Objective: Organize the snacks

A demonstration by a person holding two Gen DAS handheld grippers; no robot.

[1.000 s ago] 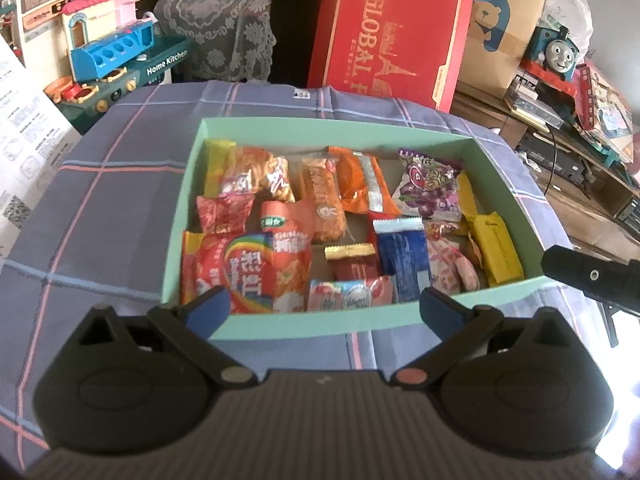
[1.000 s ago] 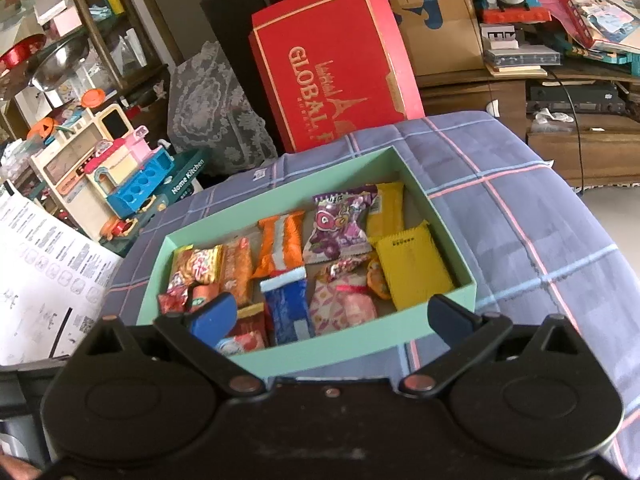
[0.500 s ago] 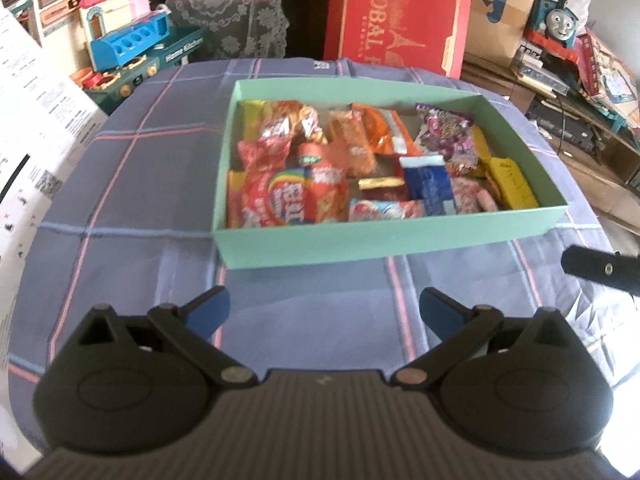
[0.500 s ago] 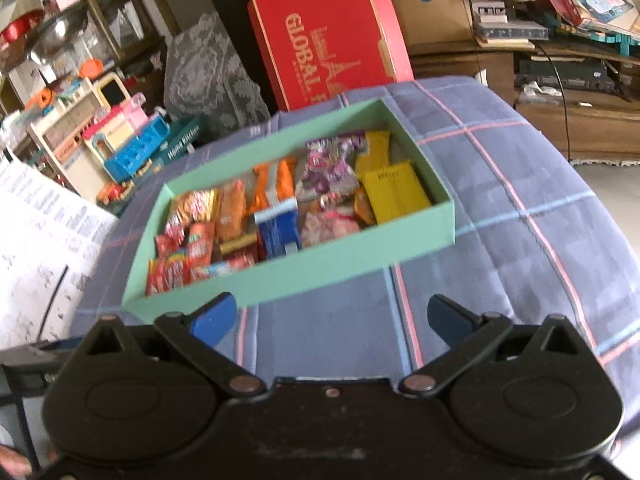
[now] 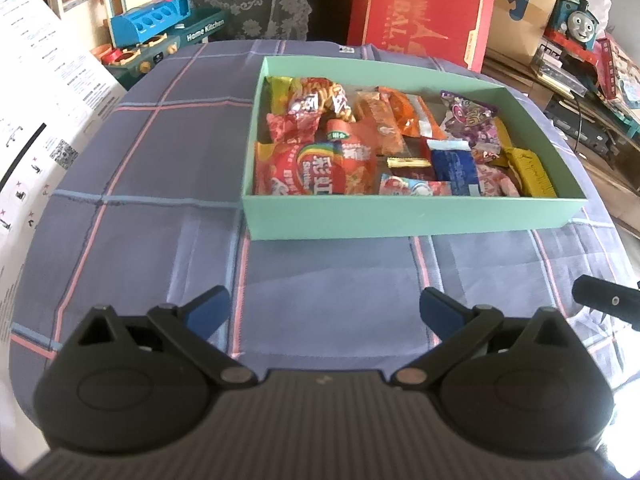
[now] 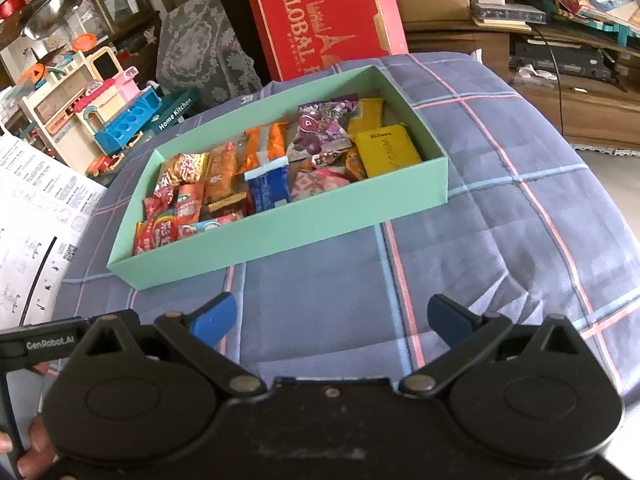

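Left wrist view: left gripper (image 5: 322, 310), lower middle, gapes wide and empty; green box (image 5: 408, 216) of snacks (image 5: 320, 168) sits upper right. Right gripper (image 6: 330, 318) likewise wide, empty. Judged: withdraw without nudging the box.

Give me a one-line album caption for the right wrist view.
Open right gripper hovers over a plaid cloth, facing a green box of snacks.

"GLOBAL" stands in gold on the red box (image 6: 320, 16) at top centre. "Home Kitchen" marks the toy kitchen (image 6: 175, 114) at left. "GenRobot.AI" labels the black bar (image 6: 50, 345) at lower left.
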